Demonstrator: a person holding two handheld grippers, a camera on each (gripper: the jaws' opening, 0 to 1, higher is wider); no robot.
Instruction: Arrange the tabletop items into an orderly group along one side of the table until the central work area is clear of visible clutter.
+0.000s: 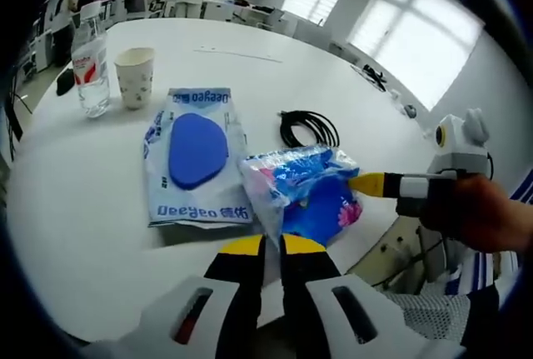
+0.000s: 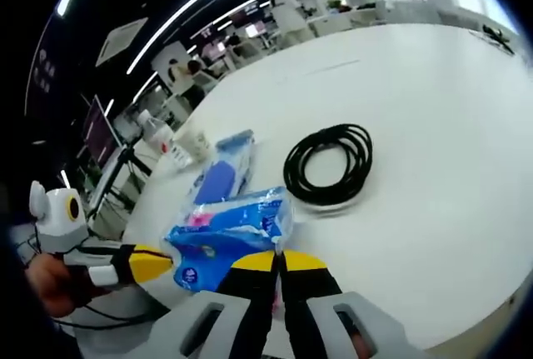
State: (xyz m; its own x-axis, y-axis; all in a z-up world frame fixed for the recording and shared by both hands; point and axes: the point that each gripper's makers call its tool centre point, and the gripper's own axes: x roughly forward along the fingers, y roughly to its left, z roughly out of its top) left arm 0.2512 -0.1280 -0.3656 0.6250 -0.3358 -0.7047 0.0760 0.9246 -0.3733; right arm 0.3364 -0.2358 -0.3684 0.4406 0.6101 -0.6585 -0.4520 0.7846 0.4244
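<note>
**Inspector:** Start with the largest item.

**Assistant:** The white tabletop [image 1: 75, 209] sits in an open office, with bright windows on one side and desks and screens at the far end. On it, the wipes pack [image 1: 196, 157] lies flat near the front edge, its blue lid facing up and its long axis running from the front edge toward the far edge.

**Inspector:** And the item under handling?

**Assistant:** The blue tissue packet [image 1: 304, 188] is at the front edge, just beside the wipes pack and overlapping its corner. It is held from two sides. The left gripper [image 1: 272, 246] has its jaws pinched on the near end of the packet; the right gripper [image 1: 366, 182] grips its opposite end, jaws closed on the wrapper.

**Inspector:** Surroundings?

**Assistant:** A coiled black cable [image 2: 330, 162] lies just beyond the packet, apart from it. The water bottle [image 1: 90, 72] and paper cup [image 1: 134, 76] stand upright together near the far left corner, well apart from the packet.
</note>
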